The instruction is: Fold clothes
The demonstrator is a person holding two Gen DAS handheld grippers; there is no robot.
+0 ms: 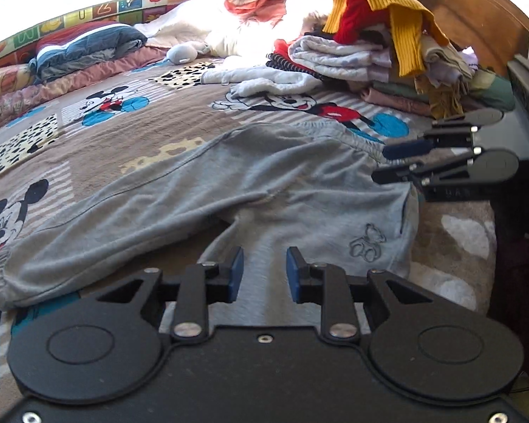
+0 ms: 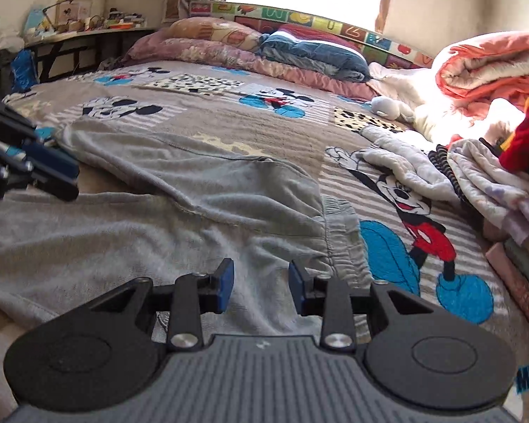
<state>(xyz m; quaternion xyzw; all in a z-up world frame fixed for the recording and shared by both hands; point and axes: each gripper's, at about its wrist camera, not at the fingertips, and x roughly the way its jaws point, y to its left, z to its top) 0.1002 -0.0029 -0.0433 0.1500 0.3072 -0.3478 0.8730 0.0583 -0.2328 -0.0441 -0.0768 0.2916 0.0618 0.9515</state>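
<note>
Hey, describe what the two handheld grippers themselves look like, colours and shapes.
Both are black, with two round discs at the base, silver pivot screws and angular linkage arms ending in blue pads. The left gripper sits on a smooth black plate; the right gripper sits on a ribbed grey plate. No cables or sleeves show.

Pants (image 1: 208, 190) lie spread across my bed (image 1: 123, 130); clothes pile (image 1: 388, 53) at its far right corner, pillows (image 2: 264, 49) along the far edge.

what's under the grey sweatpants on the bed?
The grey cotton sweatpants lie directly on the brown Mickey Mouse patchwork blanket, whose pattern shows all around them. Whether anything else sits beneath the fabric cannot be seen.
</note>
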